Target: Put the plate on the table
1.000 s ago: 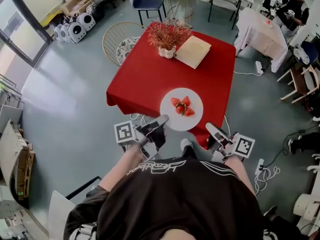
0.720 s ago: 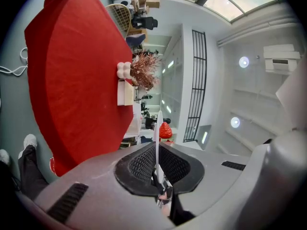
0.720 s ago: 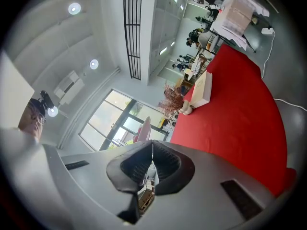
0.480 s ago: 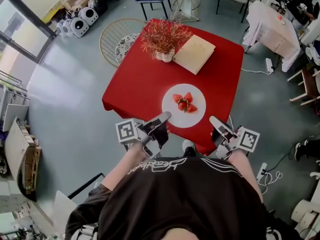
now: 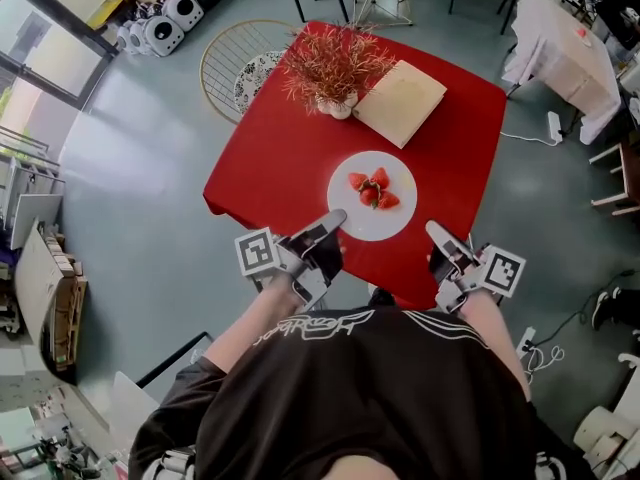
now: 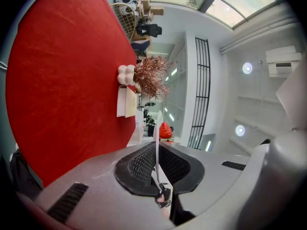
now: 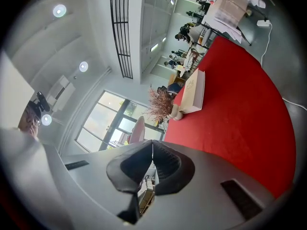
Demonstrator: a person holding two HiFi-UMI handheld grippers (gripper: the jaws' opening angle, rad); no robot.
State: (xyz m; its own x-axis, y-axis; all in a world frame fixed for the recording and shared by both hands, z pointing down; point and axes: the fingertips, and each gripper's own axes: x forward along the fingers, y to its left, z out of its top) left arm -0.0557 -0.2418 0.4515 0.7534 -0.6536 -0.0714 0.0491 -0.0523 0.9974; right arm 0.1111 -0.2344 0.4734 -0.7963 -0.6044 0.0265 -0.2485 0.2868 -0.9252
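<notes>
A white plate (image 5: 371, 224) carrying strawberries (image 5: 372, 190) hangs over the near half of the red table (image 5: 280, 148). My left gripper (image 5: 334, 228) is shut on the plate's near left rim. In the left gripper view the plate (image 6: 157, 126) shows edge-on as a thin white line between the shut pads, with a strawberry (image 6: 164, 130) beyond. Whether the plate touches the cloth I cannot tell. My right gripper (image 5: 438, 233) is shut and holds nothing, just right of the plate at the table's near edge. In its own view the right gripper (image 7: 152, 146) has its pads pressed together.
A dried red plant in a pale vase (image 5: 335, 73) and a tan closed book (image 5: 400, 90) stand at the table's far side. A round wire chair (image 5: 232, 63) sits beyond the far left corner. A white-clothed table (image 5: 560, 38) and floor cables (image 5: 530, 353) lie to the right.
The plate and both grippers have moved forward, from the table's near edge to further over the red cloth. The left gripper's hold on the rim is unchanged.
</notes>
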